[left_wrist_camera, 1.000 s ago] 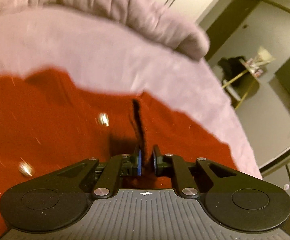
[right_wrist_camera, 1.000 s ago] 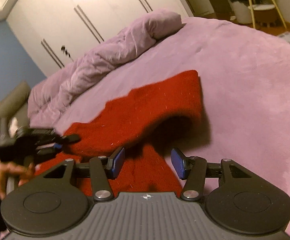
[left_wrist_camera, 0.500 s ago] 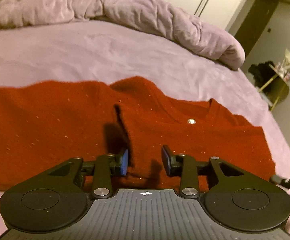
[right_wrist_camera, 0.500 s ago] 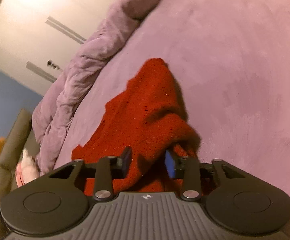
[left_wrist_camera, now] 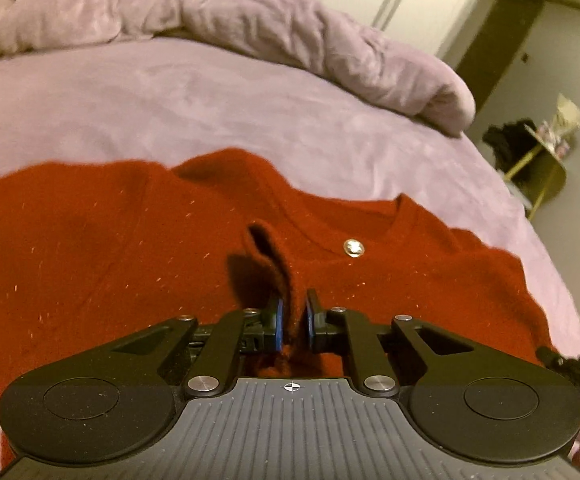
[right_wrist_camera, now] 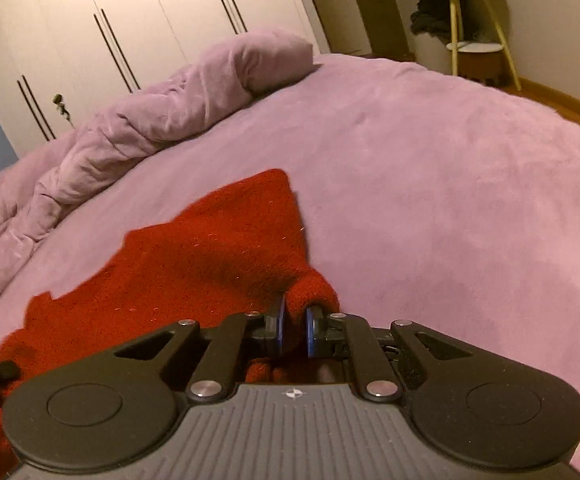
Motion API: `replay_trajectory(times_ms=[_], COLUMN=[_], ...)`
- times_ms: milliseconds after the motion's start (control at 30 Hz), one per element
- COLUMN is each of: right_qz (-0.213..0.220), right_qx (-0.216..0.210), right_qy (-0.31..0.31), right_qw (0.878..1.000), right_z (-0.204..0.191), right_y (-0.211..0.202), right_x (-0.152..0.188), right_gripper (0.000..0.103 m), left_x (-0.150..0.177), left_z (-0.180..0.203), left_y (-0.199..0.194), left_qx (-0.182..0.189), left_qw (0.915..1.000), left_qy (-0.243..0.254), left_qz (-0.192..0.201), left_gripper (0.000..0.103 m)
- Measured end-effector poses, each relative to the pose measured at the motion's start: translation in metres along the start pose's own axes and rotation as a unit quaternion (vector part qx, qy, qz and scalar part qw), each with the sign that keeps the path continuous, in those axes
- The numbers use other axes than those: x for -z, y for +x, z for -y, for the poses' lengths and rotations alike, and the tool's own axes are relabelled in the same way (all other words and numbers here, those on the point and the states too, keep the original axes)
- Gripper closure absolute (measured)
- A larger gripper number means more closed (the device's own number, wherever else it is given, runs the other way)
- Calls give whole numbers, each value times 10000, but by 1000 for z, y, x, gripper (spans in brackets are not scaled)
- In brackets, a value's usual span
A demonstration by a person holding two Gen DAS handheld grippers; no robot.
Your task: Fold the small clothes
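A red knitted sweater (left_wrist_camera: 110,248) lies spread on the purple bed (left_wrist_camera: 210,96), neckline and a small shiny button (left_wrist_camera: 353,248) facing up. My left gripper (left_wrist_camera: 293,308) is closing its jaws on a raised fold of the sweater's near edge, and the blue pads press the fabric. In the right wrist view the sweater (right_wrist_camera: 210,256) runs off to the left. There my right gripper (right_wrist_camera: 295,316) is closing on a bunched corner of the knit, pads tight against it. The part of the sweater under both grippers is hidden.
A crumpled purple duvet (left_wrist_camera: 290,28) lies along the far side of the bed. White wardrobe doors (right_wrist_camera: 150,20) stand behind it. A small yellow-legged side table (right_wrist_camera: 466,20) with dark cloth stands off the bed's far right. Bare bedspread (right_wrist_camera: 450,200) stretches to the right of the sweater.
Both grippers came down toward the sweater's near edge. The left one opened, then closed again on a fold. The right one went from open to pinching a bunched corner.
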State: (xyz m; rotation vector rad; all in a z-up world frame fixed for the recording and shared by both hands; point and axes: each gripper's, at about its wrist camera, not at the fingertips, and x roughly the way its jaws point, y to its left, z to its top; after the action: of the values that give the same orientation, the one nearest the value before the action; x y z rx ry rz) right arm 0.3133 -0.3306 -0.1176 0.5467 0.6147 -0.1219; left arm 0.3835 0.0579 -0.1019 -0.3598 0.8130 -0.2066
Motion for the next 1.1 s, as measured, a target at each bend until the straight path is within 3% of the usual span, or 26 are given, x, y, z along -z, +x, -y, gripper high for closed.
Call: replay_trajectory(times_ms=[67,100,167,200,267,333,400,500,567,633,700,767,833,900,933,1033,1100], right_qz=[-158,-334,-569,-601,-674,-764,-782,-705,-735,-759,-857,-859,-523,-303,-217,-304,-329], right_qx=[-1078,-1635,-2171,-2105,-1443,-1134,-1153,-1317,-1361,-1335,-1039,-388,-214,-736,-733,-38,98], right_qy=[874,1432,1987,1912,1029,432,423,677,943,1281,1259,158,-809,-979,-1142,-2109,-2353], right_qw=[9902,9755,9540,9568,9819,9897,9894,9865,9835,9798,9829,9954,9951,9920,9905,9770,9713], right_z=[18,31,41,40,24,13,17,20,20,23,19,-11,-39,-44,-45,-53,-54], right_y=[-2,2,10,11,14,16,12,10,14,17,22,24,13,5,5,19,25], right_x=[-2,-1,2,2,3,6,6,2,1,0,3,4,9,11,13,25,34], right_gripper=[93,93,93,93,93,93,88,73,68,68,84,90,91,91,91,91,92], left_x=[-2,-4,-8,-9,-10,-9,-8,-10,-12,-14,-17,-19,-20,-20,-20,-15,-8], left_z=[-6,-7,-7,-6,-8,-19,-32,-46,-53,-55,-54,-53,-51,-50,-52,-60,-59], left_y=[-8,-12,-21,-24,-25,-25,-26,-30,-34,-37,-36,-33,-32,-30,-27,-18,-9], left_qx=[110,159,242,175,-97,-338,-339,-434,-253,-189,-367,-450,-553,-738,-815,-833,-945], left_qw=[9997,9995,9989,9988,9985,9983,9987,9981,9982,9979,9977,9976,9970,9956,9952,9960,9954], left_qy=[-149,-169,-51,48,233,233,24,-145,-354,-387,-223,-152,-83,29,42,-34,66], left_qz=[130,213,408,456,478,425,378,403,422,481,521,502,543,584,547,332,150], left_gripper=[91,91,91,91,91,91,91,91,91,91,91,91,91,91,91,91,91])
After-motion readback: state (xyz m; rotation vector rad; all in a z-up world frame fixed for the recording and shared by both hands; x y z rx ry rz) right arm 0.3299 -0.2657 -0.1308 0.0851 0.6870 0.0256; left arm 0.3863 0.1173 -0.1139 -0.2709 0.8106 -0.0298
